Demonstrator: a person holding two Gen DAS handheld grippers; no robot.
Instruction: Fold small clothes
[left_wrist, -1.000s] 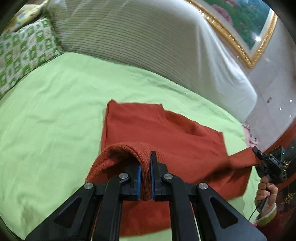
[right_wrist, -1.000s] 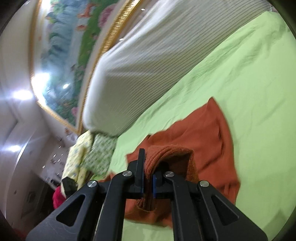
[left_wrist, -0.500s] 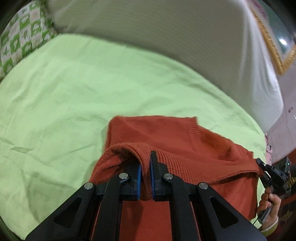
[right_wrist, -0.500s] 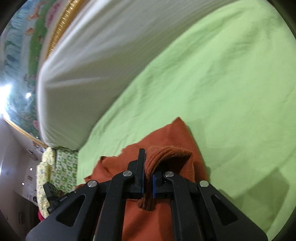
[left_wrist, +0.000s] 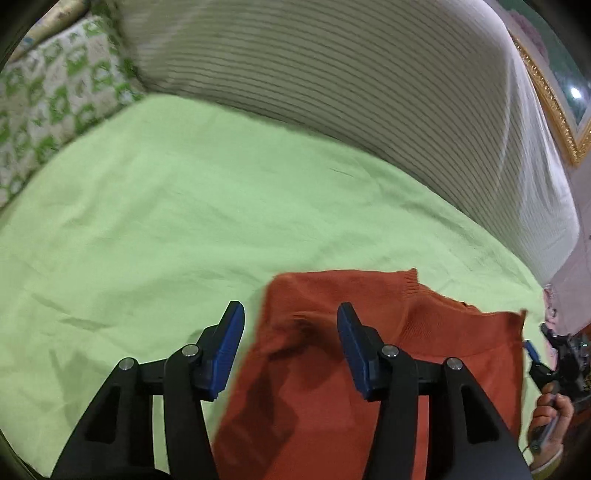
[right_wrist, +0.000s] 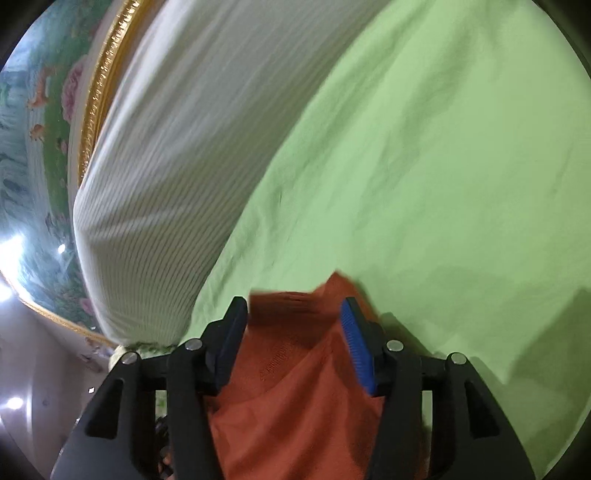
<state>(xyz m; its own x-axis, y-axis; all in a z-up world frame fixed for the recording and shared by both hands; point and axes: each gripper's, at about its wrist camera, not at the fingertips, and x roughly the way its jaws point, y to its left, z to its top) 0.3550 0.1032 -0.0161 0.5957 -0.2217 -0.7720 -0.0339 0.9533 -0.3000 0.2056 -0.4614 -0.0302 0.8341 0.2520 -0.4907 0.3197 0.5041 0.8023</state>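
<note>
Orange knit garment (left_wrist: 388, 350) lying on the green bedsheet (left_wrist: 184, 221), folded over itself, with its far edge toward the striped bolster (left_wrist: 332, 92) at the head of the bed. Left gripper (left_wrist: 291, 328): jaws opening, pads clear of the cloth, which lies beneath and between them near the garment's left edge. Right gripper (right_wrist: 293, 321): jaws likewise opening, nothing pinched; the garment's right corner sits below the gap, and its blue pad (right_wrist: 356, 347) stands free of the knit. The person's hand (left_wrist: 550, 417) carrying the right gripper appears just beside the garment's right edge in the left wrist view.

Judged risk: the release looks freshly made, so the upper layer may not lie square on the lower. A ribbed pad could snag the loose knit while withdrawing and drag the fold open. The soft, creased sheet could also let the layers slide out of alignment.
</note>
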